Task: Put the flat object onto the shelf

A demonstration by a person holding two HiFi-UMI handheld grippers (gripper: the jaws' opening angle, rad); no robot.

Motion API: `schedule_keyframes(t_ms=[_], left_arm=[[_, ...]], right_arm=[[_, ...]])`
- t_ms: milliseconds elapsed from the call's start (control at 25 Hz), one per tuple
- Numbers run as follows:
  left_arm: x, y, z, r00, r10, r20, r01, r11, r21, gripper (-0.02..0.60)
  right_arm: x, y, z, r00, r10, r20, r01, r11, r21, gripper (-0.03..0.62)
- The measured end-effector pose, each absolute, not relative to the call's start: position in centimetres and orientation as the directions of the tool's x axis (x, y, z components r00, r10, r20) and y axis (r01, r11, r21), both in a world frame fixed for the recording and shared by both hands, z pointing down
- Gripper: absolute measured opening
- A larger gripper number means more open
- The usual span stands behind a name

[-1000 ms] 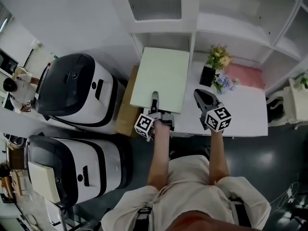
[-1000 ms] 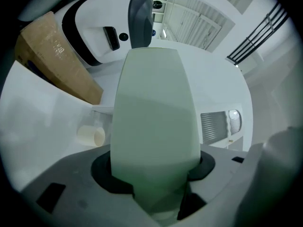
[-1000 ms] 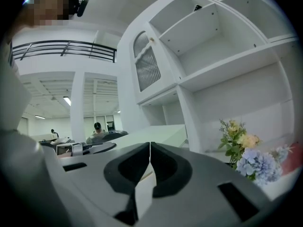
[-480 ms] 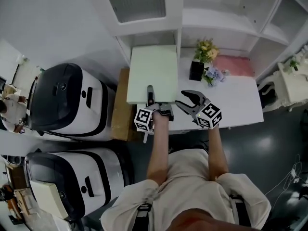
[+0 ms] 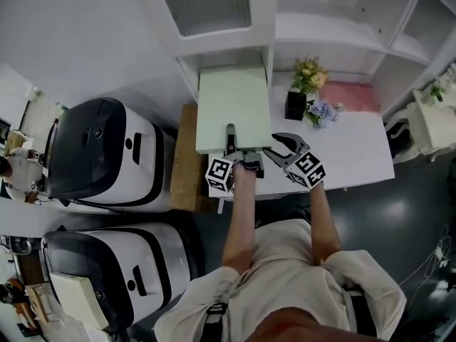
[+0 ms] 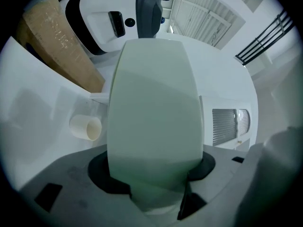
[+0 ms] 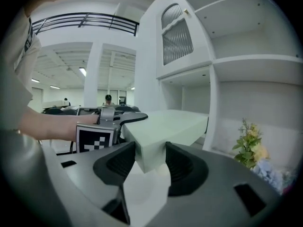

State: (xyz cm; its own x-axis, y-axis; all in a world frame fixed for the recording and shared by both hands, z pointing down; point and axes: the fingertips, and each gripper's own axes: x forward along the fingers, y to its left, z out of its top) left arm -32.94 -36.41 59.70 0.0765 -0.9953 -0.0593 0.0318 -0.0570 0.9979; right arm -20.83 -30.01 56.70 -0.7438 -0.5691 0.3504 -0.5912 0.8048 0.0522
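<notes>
The flat object is a pale green box (image 5: 234, 109) lying lengthwise on the white counter, its far end under the white shelf unit (image 5: 313, 30). My left gripper (image 5: 231, 135) is shut on the box's near edge; in the left gripper view the box (image 6: 154, 112) fills the space between the left gripper's (image 6: 154, 183) jaws. My right gripper (image 5: 271, 145) is at the box's near right corner, its jaws opening. In the right gripper view that corner of the box (image 7: 165, 126) sits between the wide jaws of the right gripper (image 7: 150, 162), and the pads do not clamp it.
Yellow flowers (image 5: 310, 77) in a black vase (image 5: 295, 105), blue flowers (image 5: 320, 111) and a pink cloth (image 5: 353, 97) sit on the counter (image 5: 356, 144) to the right. Brown cardboard (image 5: 184, 155) and two black-and-white machines (image 5: 107, 155) stand left. A white cup (image 6: 86, 126) lies by the box.
My right gripper, shut and to the right of the box a second ago, has swung left to the box's near right corner and opened its jaws. The left gripper keeps its hold.
</notes>
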Motion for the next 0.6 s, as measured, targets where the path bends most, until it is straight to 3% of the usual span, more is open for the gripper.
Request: schedule_keyframes(t_ms=[400,600], left_arm=[[-30.9,-37.2,59.3,0.201,-0.976,-0.083,0.015,-0.082,0.997,0.273],[-30.2,-36.3,58.3,0.307,-0.936,-0.172,0.004,-0.180,0.984,0.290]], right_arm=[[-19.3,-31.3,56.5,-0.694,-0.639,0.331,-0.662,0.747,0.055,0.218],[-19.5,-32.0,56.1,-0.699,-0.644,0.312,-0.670,0.742,0.030,0.217]])
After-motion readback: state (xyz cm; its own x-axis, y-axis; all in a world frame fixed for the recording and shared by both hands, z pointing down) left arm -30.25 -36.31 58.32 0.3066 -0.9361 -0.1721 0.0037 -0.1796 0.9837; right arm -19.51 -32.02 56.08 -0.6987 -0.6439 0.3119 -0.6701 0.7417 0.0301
